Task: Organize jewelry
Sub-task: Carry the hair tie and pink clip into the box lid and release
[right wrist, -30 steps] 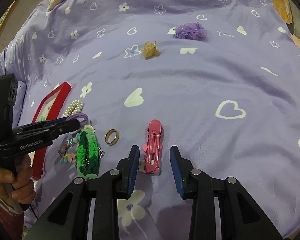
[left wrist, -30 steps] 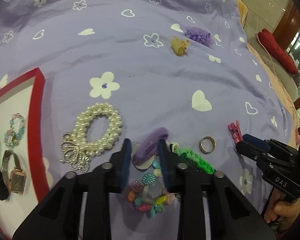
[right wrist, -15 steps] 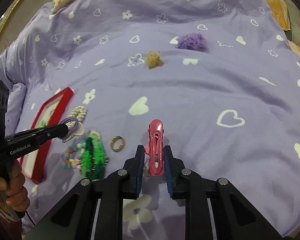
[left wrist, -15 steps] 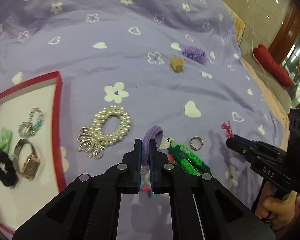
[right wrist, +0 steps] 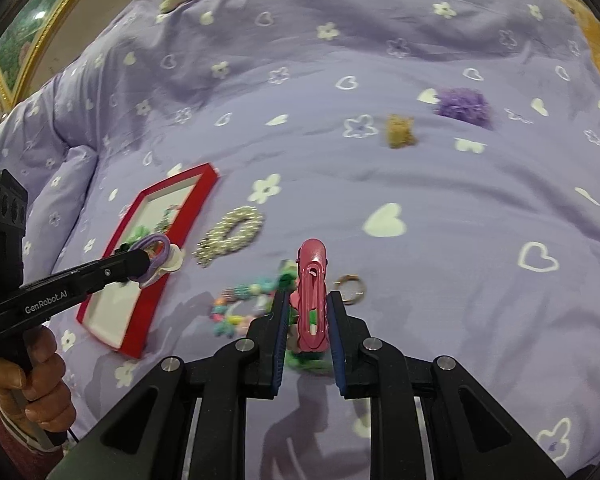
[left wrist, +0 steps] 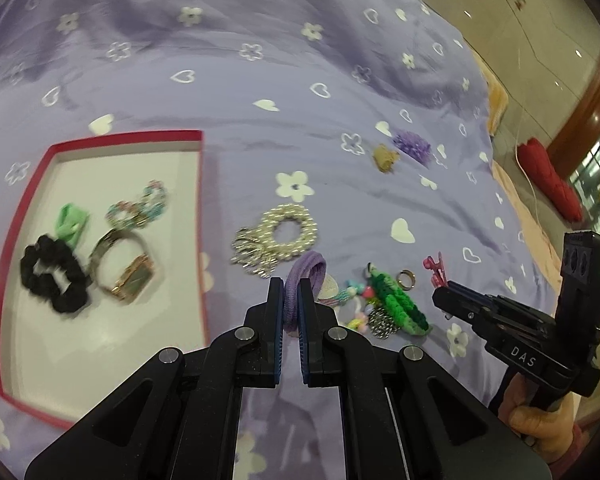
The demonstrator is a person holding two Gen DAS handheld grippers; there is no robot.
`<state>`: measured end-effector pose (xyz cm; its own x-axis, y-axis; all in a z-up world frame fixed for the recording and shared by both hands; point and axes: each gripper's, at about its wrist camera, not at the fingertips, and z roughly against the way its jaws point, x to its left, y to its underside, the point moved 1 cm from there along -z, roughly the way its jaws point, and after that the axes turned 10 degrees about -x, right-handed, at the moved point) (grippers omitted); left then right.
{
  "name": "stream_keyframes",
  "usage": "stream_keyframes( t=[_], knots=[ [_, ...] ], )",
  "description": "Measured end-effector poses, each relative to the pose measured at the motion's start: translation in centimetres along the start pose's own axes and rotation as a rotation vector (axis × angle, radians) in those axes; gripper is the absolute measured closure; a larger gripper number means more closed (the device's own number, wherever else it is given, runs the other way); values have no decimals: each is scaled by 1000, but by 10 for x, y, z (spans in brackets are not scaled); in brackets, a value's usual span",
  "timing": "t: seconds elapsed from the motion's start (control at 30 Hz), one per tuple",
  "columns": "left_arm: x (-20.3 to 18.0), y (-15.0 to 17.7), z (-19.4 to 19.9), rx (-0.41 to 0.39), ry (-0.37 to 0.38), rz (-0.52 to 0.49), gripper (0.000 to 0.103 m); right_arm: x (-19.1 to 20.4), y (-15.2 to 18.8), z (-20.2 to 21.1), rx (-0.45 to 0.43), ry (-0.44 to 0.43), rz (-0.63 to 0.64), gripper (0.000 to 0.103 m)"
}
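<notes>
1. We see a lilac bedspread point(right wrist: 440, 208) patterned with white hearts and flowers;
2. a red-rimmed, white-floored tray point(left wrist: 100, 336);
3. a pink hair clip point(right wrist: 312, 300); a black scrunchie point(left wrist: 54, 280).

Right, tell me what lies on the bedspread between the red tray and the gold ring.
In the right wrist view, between the red tray and the gold ring lie the pearl bracelet and colourful bead bracelet.

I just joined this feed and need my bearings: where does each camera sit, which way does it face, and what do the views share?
Left wrist: on the left gripper, facing the red tray; shut on the purple hair tie; right gripper and hand at right.
Right wrist: on the right gripper, shut on the pink hair clip; left gripper at left.
Shared: tray, pearl bracelet, ring.
</notes>
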<state>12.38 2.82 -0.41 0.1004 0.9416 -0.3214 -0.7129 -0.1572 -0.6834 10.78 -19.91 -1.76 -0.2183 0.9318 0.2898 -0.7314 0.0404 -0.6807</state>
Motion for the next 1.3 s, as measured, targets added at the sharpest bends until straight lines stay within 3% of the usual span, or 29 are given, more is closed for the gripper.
stream_keyframes(
  t=[1.3],
  knots=[
    [126, 24, 76, -96, -170, 231, 98, 159, 6, -49, 87, -264, 196, 84]
  ],
)
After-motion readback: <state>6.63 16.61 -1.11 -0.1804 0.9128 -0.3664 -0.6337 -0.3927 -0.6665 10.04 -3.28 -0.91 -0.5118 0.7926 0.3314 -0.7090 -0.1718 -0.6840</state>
